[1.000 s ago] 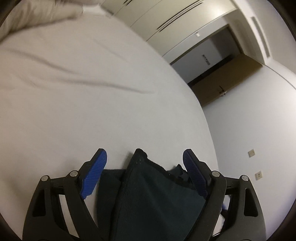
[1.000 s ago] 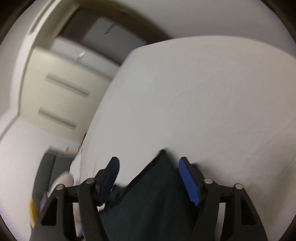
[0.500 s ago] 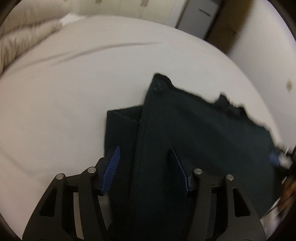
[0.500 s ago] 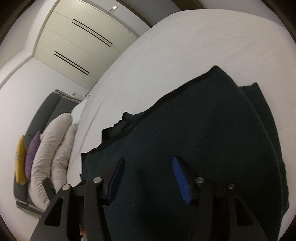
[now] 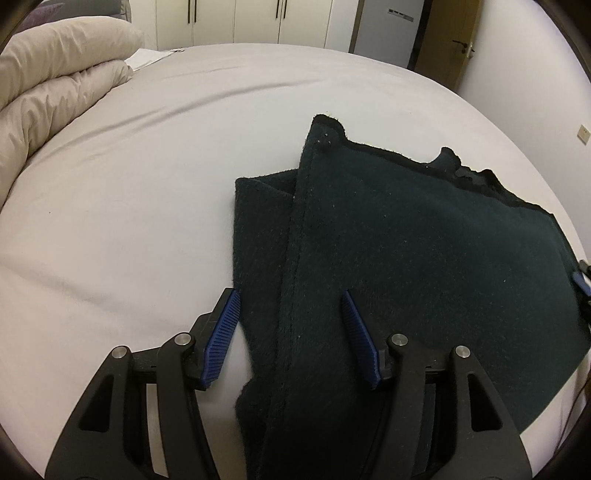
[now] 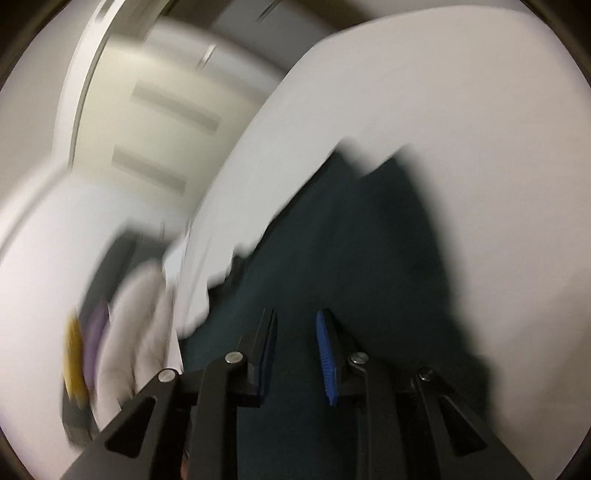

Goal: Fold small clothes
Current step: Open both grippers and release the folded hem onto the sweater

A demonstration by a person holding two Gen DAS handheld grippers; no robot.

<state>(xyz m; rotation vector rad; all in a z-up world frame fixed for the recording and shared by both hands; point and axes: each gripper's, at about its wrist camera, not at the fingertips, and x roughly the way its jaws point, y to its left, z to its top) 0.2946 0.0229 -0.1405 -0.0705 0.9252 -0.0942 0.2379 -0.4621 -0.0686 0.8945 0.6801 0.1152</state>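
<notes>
Dark green cloth [image 5: 424, 251] lies half-folded on the bed [image 5: 147, 177]. Left claw [image 5: 291, 332] straddles its edge, unclenched; right claw [image 6: 295, 354] has been closing over cloth, grip unclear. Pulling unevenly could undo the fold.

The left gripper [image 5: 290, 332] is angling steeply downward, its blue pads spread apart. The right gripper [image 6: 295, 354] is tilting down less, its jaws just having been narrowing to a slim gap.

A home bedroom is shown: a sheeted bed [image 5: 147, 184], folded duvet [image 5: 55, 81], fitted wardrobes [image 5: 236, 18].
</notes>
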